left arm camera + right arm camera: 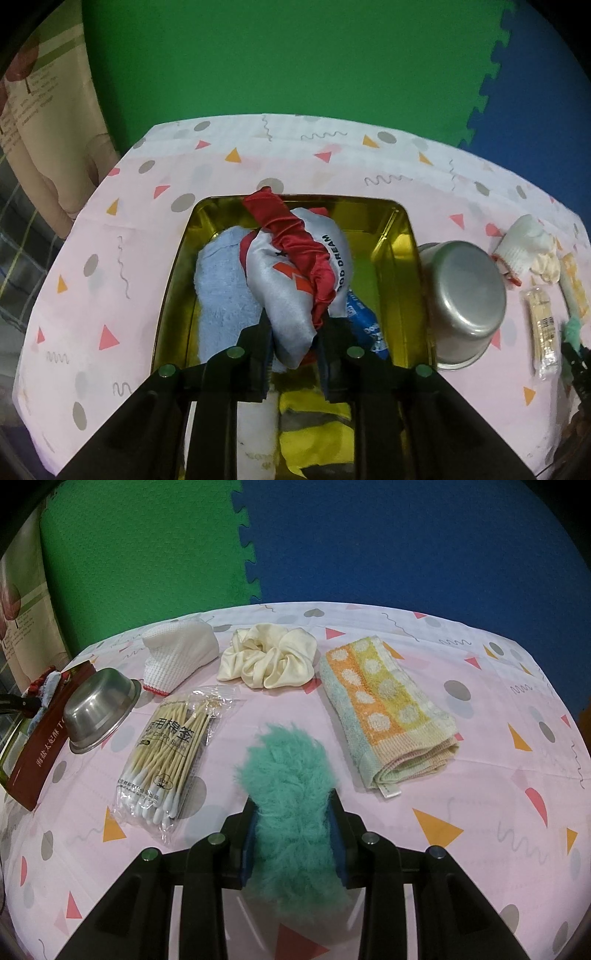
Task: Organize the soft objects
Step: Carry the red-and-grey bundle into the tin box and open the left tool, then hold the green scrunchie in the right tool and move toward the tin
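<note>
- at the centre of the left wrist view, the left gripper (pixel 293 332) was clamped on a grey satin pouch with red ruffled trim (pixel 295 269), held over the gold tin tray (pixel 406 236), which already held a light blue towel (pixel 221 288), a blue packet (pixel 364 317) and a yellow cloth (pixel 314 435).
- low in the right wrist view, the right gripper (pixel 293 834) was closed on a teal fluffy piece (pixel 288 794) above the tablecloth (pixel 480 830).
- risk, as i judged it: the slippery pouch could slide out of the pinch, or land on the pile and spill over the rim.
- the upturned steel bowl (pixel 461 295) sat touching the tray's right edge; a wide swing could knock it.
- in the upper half of the right view lay a cotton swab pack (pixel 166 753), a white mesh cloth (pixel 177 657), a cream scrunchie (pixel 269 657) and a dotted folded towel (pixel 384 709).
</note>
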The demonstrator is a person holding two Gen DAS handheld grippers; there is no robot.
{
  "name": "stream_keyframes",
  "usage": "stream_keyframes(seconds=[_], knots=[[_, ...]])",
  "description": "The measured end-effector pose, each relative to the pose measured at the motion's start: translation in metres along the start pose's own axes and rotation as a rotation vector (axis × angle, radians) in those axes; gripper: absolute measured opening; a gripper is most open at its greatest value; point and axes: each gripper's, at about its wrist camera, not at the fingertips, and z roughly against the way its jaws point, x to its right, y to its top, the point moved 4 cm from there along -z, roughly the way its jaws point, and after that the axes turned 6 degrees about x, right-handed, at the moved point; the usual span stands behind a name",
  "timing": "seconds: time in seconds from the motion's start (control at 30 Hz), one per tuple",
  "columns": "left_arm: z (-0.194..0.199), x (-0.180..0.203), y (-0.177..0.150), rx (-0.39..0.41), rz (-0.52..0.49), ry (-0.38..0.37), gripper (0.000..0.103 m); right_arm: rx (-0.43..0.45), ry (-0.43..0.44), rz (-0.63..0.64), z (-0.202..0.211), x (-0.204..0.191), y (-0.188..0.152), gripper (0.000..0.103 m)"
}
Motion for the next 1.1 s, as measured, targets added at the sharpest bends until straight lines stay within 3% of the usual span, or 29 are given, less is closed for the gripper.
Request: stream_keyframes(seconds=[0.2,0.43,1.1], knots=[[-0.002,-0.001,-0.002,-0.003,-0.009,0.012,0.026,0.000,0.000,0.001,0.000,0.000,0.000,0.034],[0.005,-0.002,-0.005,0.007,-0.012,0.011,0.046,0.000,0.000,0.000,0.000,0.000,0.000,0.034],[0.072,-0.001,-0.042,0.161,0.009,0.081,0.058,-0.002,-0.011,0.011,-0.001,-0.001,0.000,0.034]])
